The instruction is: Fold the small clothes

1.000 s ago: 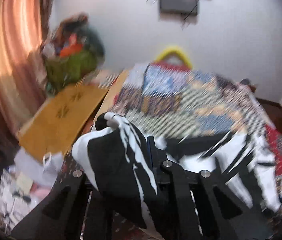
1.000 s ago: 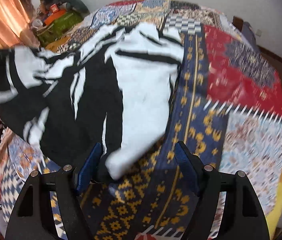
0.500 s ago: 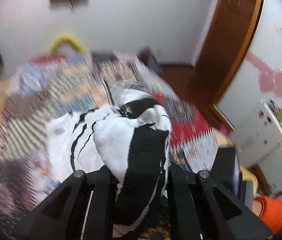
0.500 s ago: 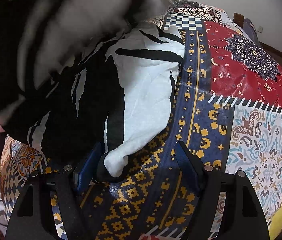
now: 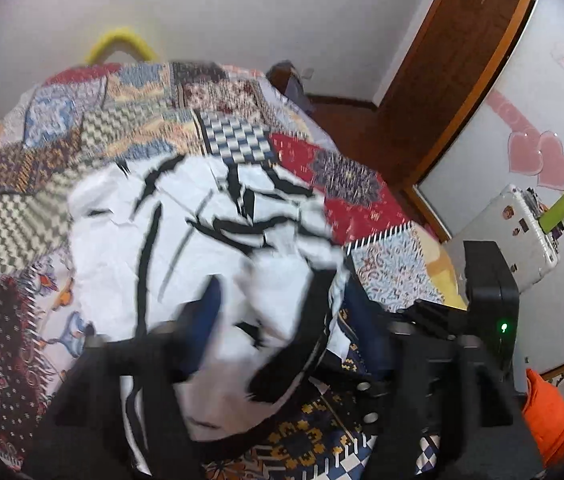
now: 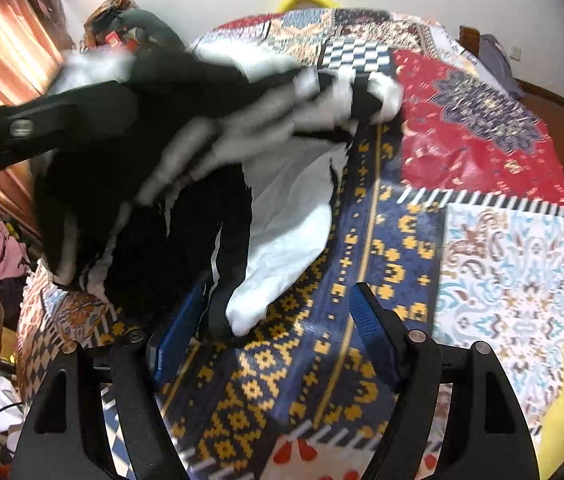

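1. Black-and-white garment (image 5: 210, 216) lies on the patchwork bedspread (image 5: 361, 200), bunched, filling the centre of the left wrist view; one fold is draped toward 6 o'clock.
2. Left gripper (image 5: 282, 320): fingers are opening. A flap of the garment sits between them; picture is motion-blurred, but the pads appear clear of the cloth.
3. Right gripper (image 6: 278, 316): fingers stand wide apart over the blue-and-yellow panel of the bedspread (image 6: 501, 272). They hold nothing. The white hem of the garment (image 6: 282, 248) lies just beside the blue pad at 9 o'clock.
4. In the right wrist view the left gripper (image 6: 242, 92) enters from 9 o'clock, over the garment's dark half.
5. Yellow curved bar (image 5: 122, 42) at 12 o'clock beyond the bed.
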The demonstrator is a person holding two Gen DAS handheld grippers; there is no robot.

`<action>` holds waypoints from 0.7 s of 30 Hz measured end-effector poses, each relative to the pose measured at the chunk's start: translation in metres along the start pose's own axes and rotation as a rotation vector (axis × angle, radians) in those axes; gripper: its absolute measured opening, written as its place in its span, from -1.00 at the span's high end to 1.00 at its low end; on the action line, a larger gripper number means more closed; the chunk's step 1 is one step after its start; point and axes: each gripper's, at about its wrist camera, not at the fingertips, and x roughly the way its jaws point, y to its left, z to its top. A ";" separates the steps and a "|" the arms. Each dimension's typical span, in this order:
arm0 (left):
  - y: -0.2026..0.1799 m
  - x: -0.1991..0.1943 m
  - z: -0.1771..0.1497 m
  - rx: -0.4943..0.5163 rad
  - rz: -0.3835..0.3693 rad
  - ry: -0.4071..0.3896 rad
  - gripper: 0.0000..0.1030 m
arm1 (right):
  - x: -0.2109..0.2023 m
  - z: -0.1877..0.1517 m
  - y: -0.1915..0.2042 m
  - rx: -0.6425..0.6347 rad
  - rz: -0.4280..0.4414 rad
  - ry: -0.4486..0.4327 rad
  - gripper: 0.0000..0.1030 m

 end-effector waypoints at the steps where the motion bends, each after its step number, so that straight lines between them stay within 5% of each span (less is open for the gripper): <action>1: 0.001 -0.004 0.003 -0.001 -0.003 -0.014 -0.46 | -0.006 0.000 -0.001 -0.002 -0.008 -0.012 -0.40; 7: 0.023 -0.028 0.006 -0.028 0.084 -0.066 -0.59 | -0.045 0.002 -0.013 -0.001 -0.071 -0.091 -0.41; 10: 0.044 -0.017 -0.003 -0.023 0.183 -0.022 -0.59 | -0.060 0.008 -0.015 -0.001 -0.085 -0.135 -0.41; 15: 0.073 0.013 -0.036 -0.036 0.228 0.110 -0.59 | -0.067 0.021 -0.002 -0.004 -0.047 -0.189 -0.41; 21: 0.092 0.030 -0.073 -0.043 0.271 0.167 -0.60 | -0.028 0.023 0.019 -0.043 -0.023 -0.118 -0.41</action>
